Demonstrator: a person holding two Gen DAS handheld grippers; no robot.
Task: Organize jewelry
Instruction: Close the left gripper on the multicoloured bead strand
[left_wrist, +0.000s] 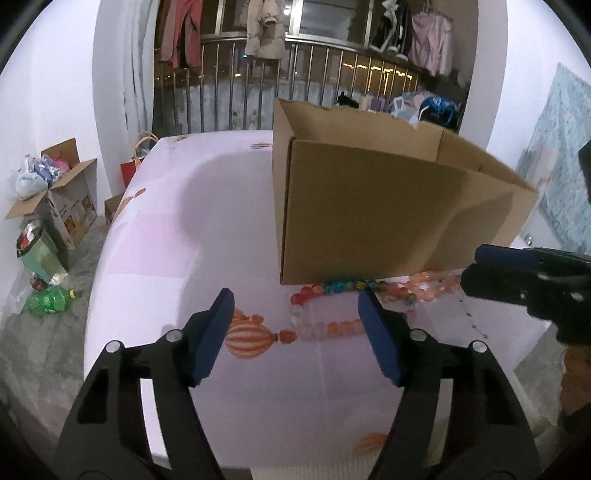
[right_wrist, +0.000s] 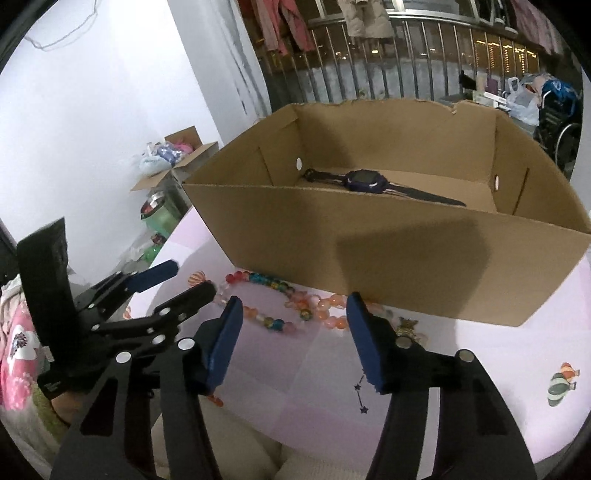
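Right wrist view shows the right gripper (right_wrist: 293, 339) with its jaws spread wide and nothing between them, hovering just short of the cardboard box (right_wrist: 406, 258) over a tangle of bead strings (right_wrist: 295, 314) that lies on the bench (right_wrist: 480, 387) along the box's near wall. Left of it the left gripper (left_wrist: 295, 332) is likewise wide open and empty, poised over the same beads (left_wrist: 332, 306) near the box's front left corner. A watch (right_wrist: 369, 184) already lies on the box floor, so the beads look like the next thing to go in. The main risk, as I judge it, is the tangle: several strands overlap, so a pinch on one bead could drag the others along or let a strand slip off the smooth round beads and drop short of the box. Some beads sit right against the box's base, perhaps partly under its edge, and a pad coming down there could nudge or tip the light box instead of catching anything. Both grippers work close together, so they may knock each other. A small charm (right_wrist: 406, 325) lies near the right pad, by the box's wall, and could be swept aside unnoticed.
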